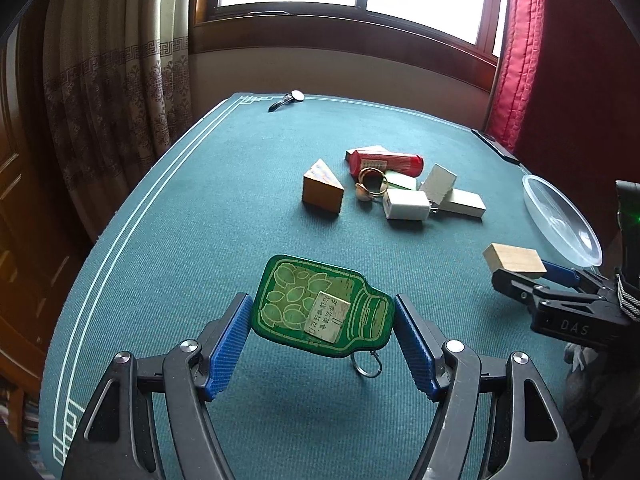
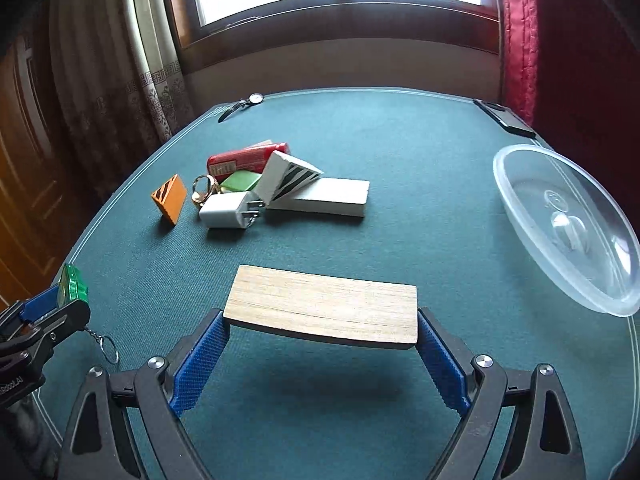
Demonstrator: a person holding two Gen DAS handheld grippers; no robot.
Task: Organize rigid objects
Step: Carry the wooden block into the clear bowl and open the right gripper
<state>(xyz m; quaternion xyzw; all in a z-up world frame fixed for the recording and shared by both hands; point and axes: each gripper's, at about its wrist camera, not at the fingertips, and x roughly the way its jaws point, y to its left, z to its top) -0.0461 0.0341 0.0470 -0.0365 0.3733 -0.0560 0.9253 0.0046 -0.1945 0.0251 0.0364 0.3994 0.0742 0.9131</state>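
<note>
My left gripper (image 1: 322,308) is shut on a green bottle-shaped key tag (image 1: 304,300), held flat above the green table mat with its key ring (image 1: 366,364) dangling. My right gripper (image 2: 322,320) is shut on a flat pale wooden block (image 2: 324,306), gripped by its two short ends and raised off the mat, with its shadow below. In the left wrist view the right gripper (image 1: 528,276) and its wooden block (image 1: 514,260) sit at the right, next to a clear plastic bowl (image 1: 560,216). The left gripper (image 2: 60,300) with the tag (image 2: 72,284) shows at the right wrist view's left edge.
A pile lies mid-table: red cylinder (image 2: 248,156), orange wedge (image 2: 170,196), white charger (image 2: 226,210), white blocks (image 2: 328,200), a green piece (image 2: 240,180), a gold ring (image 2: 204,184). The empty clear bowl (image 2: 520,208) stands at the right. A watch (image 2: 250,101) and a black flat object (image 2: 504,118) lie at the far edge.
</note>
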